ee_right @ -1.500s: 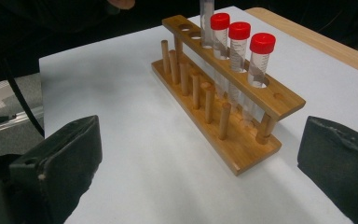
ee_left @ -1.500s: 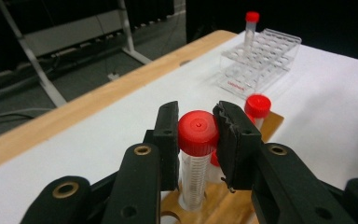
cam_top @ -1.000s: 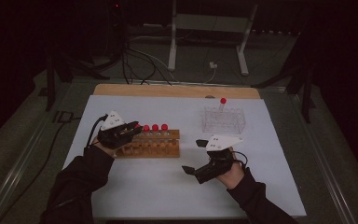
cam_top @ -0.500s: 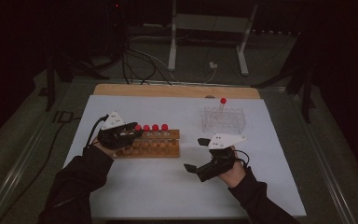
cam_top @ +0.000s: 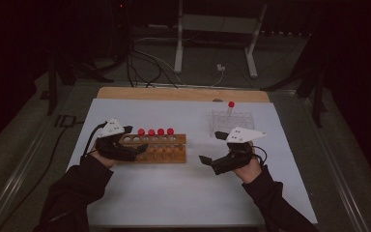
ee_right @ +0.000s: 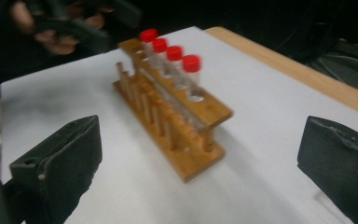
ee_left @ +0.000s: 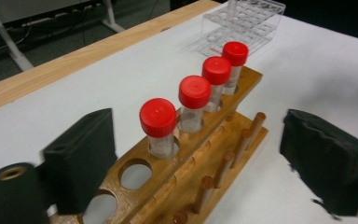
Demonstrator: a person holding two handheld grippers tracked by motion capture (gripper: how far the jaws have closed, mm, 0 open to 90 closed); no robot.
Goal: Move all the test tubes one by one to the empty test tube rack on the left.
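The white worktop carries a wooden tube rack left of centre and a clear plastic rack farther back on the right, well apart from each other; the high view shows one red-capped tube upright in the clear rack, while the left gripper view catches only that rack's clear grid at its top edge; the wooden rack holds four red-capped tubes in a row, with two empty holes at the end nearest the left gripper; that gripper's fingers have just been opening and stand released either side of the rack's end, nothing pressed between them; the right gripper hovers over bare worktop just right of the wooden rack, its fingers spread wide and empty; its own view looks along the rack's length and shows the wooden pegs on its lower tier and the other hand beyond.
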